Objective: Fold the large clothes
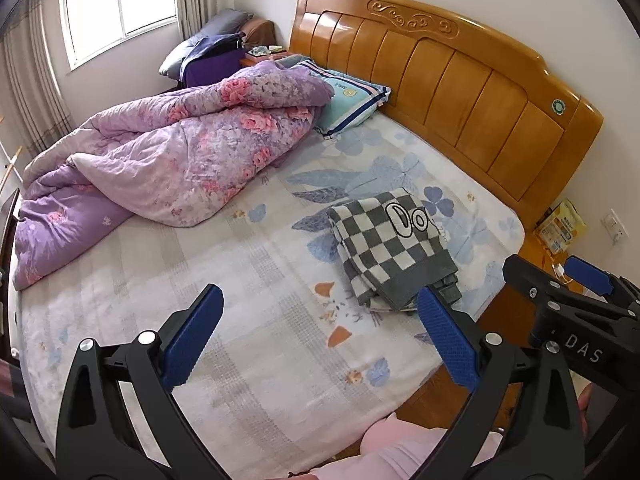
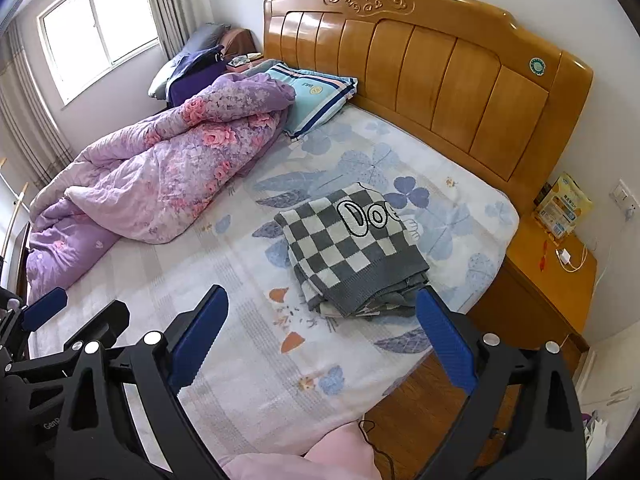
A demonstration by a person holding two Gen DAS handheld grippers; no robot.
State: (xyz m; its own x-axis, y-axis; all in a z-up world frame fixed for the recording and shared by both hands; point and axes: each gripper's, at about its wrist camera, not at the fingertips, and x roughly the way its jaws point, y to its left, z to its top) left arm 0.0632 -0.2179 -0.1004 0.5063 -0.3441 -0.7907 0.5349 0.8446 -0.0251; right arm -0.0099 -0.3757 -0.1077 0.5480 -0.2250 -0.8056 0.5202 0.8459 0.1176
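Checkered grey-and-white knit garment (image 2: 352, 248) sits folded into a compact stack on the bed (image 2: 224, 344), toward the headboard-side corner near the nightstand (image 2: 556, 280). More folded pieces seem to lie under it, edges showing at the front of the stack, so this looks like the done pile, parked out of the way to leave the middle of the sheet free as a folding area.

Left gripper (image 1: 320, 336) has fingers (image 1: 448, 344) spread wide, nothing between them, held above the mattress and angled down at it. Right gripper (image 2: 324, 340) is likewise wide apart and empty, hovering beside the left one; each shows up at the edge of the other's view. Neither touches the stack.

Purple floral quilt (image 2: 160, 184) is bunched on the far side by the window, pillow (image 2: 316, 96) against the headboard (image 2: 420, 72). Pale pink cloth (image 2: 304, 460) shows at the bottom edge of both views, close to the person; cannot tell whether it is a sleeve or the next garment.

Judgement: this fold looks finished, both grippers free for the next piece.
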